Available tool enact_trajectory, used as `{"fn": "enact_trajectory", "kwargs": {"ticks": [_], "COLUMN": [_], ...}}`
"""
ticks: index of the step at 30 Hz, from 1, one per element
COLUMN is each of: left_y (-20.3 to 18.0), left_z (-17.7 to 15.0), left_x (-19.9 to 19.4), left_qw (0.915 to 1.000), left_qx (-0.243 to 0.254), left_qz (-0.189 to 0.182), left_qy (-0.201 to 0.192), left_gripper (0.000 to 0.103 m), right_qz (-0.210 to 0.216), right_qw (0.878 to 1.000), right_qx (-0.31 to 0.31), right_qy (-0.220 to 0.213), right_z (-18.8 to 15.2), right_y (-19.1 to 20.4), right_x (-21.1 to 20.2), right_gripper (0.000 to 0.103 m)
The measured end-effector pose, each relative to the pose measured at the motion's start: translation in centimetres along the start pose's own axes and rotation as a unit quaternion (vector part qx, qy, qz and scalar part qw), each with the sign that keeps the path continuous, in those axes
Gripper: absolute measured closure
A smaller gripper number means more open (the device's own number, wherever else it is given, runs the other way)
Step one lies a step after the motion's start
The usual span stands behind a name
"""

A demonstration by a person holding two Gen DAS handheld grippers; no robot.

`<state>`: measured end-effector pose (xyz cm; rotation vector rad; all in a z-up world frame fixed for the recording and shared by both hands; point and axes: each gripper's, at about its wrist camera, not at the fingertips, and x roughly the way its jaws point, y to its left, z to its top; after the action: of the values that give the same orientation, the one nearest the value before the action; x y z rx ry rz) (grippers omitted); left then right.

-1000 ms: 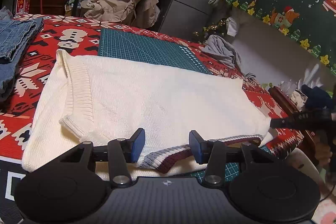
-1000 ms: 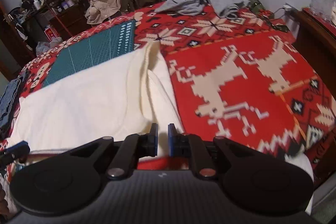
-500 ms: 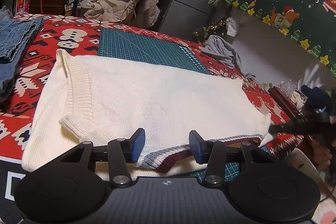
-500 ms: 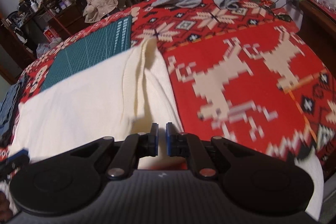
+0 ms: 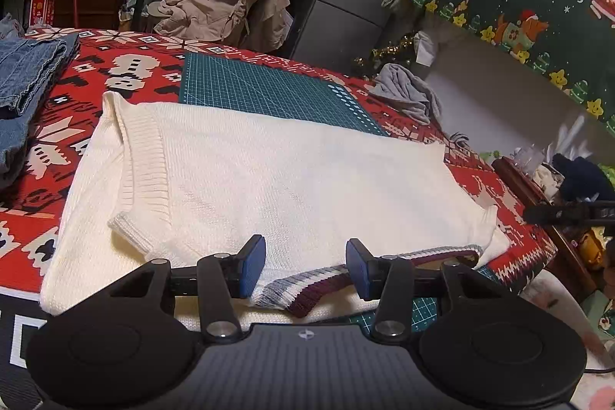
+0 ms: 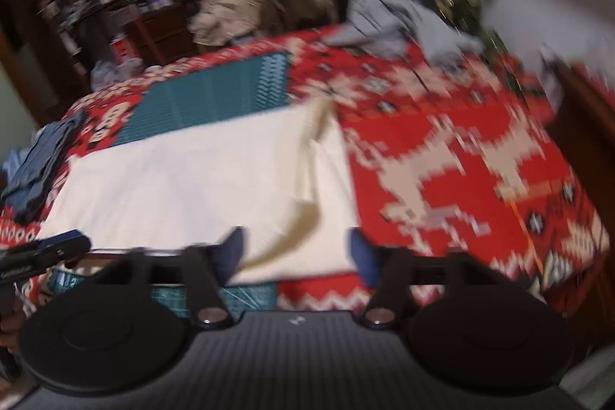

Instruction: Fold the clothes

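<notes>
My left tongs (image 5: 305,266) sit at the near edge of the white sweater (image 5: 276,179), about half apart, nothing pinched. The striped neckband (image 5: 307,289) (grey, white, maroon) lies just under and between the blue pads, not clamped.

My right tongs (image 6: 294,252) have just been opening and now stand wide apart. A loose curl of the sweater's edge (image 6: 303,221) shows in the gap, but neither pad presses it, so it's released. That view is motion-blurred, so contact is a judgement.

Key relation: the sweater (image 6: 184,179) lies flat on the worktop, long axis running left to right across both views, so crosswise to the way both tongs point. It spreads away from me, starting right at the pads. Left tongs are near the middle of the near edge, at the neckband. Right tongs are at the sweater's right-hand end, where a strip is already turned in. From the left view, the right tongs' tip (image 5: 553,212) hangs off that end, apart from the fabric.

Further out: ribbed band (image 5: 144,160) on the sweater's left side, turned in. Then the green cutting mat (image 5: 269,91), partly under the far edge. Folded jeans (image 5: 27,83) far left, well apart. Grey garment (image 5: 407,95) far right, well apart.

My read: the next fold goes along the long axis, and the right end is nearest my right hand.
</notes>
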<state>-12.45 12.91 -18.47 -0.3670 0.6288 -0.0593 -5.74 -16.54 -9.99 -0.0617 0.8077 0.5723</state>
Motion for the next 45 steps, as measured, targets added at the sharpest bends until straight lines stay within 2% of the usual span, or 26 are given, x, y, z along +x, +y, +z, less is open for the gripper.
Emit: {"fn": "enact_trajectory", "kwargs": {"ticks": [2,4,7,13,16,19,23,25,28,30,31,35,38,41,43,45], "left_y": [0.0,0.0,0.1,0.0,0.0,-0.2,-0.4,-0.3,-0.2,-0.2,-0.3,-0.7,1.0,3.4,4.7,6.3], "left_z": [0.0,0.0,0.0,-0.1,-0.1,-0.1,-0.2,-0.1,-0.1,-0.1,-0.1,0.2,0.8,1.5,1.7,1.5], "left_x": [0.0,0.0,-0.1,-0.1,-0.1,0.0,0.0,0.0,0.0,0.1,0.1,-0.3,-1.1,-1.2,-0.9,-1.1], "left_qw": [1.0000,1.0000,1.0000,1.0000,1.0000,1.0000,0.9999,0.9999,1.0000,1.0000,1.0000,0.9998,0.9982,0.9920,0.9892,0.9820], "left_qx": [0.001,0.001,0.002,0.003,0.003,0.008,0.014,0.010,0.006,0.007,0.008,0.006,-0.058,-0.122,-0.146,-0.188], "left_qz": [0.000,0.000,0.000,-0.001,-0.003,0.000,0.001,0.000,-0.002,0.000,0.003,0.020,-0.006,-0.019,0.003,0.012], "left_qy": [0.000,0.000,-0.001,-0.002,-0.002,-0.003,-0.002,-0.002,-0.002,-0.002,-0.002,-0.005,-0.015,-0.025,-0.016,-0.013], "left_gripper": [0.057,0.057,0.057,0.057,0.056,0.056,0.054,0.053,0.053,0.053,0.054,0.072,0.079,0.084,0.089,0.096], "right_qz": [-0.007,-0.014,-0.021,0.039,0.065,0.046,0.034,0.031,0.028,0.019,0.013,0.003,0.010,0.020,0.025,0.026], "right_qw": [0.999,0.998,0.997,0.996,0.994,0.995,0.998,0.999,0.999,0.999,0.999,1.000,1.000,1.000,1.000,1.000], "right_qx": [-0.032,-0.057,-0.068,-0.083,-0.089,-0.079,-0.039,-0.035,-0.028,-0.031,-0.032,-0.021,-0.013,-0.008,-0.003,0.000], "right_qy": [-0.025,-0.037,-0.029,-0.006,-0.017,-0.034,-0.026,-0.023,-0.012,-0.005,-0.002,0.003,0.003,0.008,0.012,0.015], "right_z": [0.1,0.2,0.5,0.0,-0.2,0.0,0.6,0.5,0.3,0.1,0.0,-0.3,-0.3,-0.4,-0.5,-0.5], "right_y": [1.6,3.1,4.4,5.1,5.4,5.5,4.2,3.9,3.6,3.5,3.6,3.3,3.1,3.0,3.1,3.1], "right_x": [-0.1,0.2,1.1,2.7,2.7,2.7,3.5,3.8,4.3,4.6,4.7,4.9,4.8,4.9,4.9,5.0], "right_gripper": [0.001,0.001,0.001,0.001,0.001,0.001,0.002,0.011,0.036,0.070,0.076,0.087,0.087,0.087,0.086,0.085]}}
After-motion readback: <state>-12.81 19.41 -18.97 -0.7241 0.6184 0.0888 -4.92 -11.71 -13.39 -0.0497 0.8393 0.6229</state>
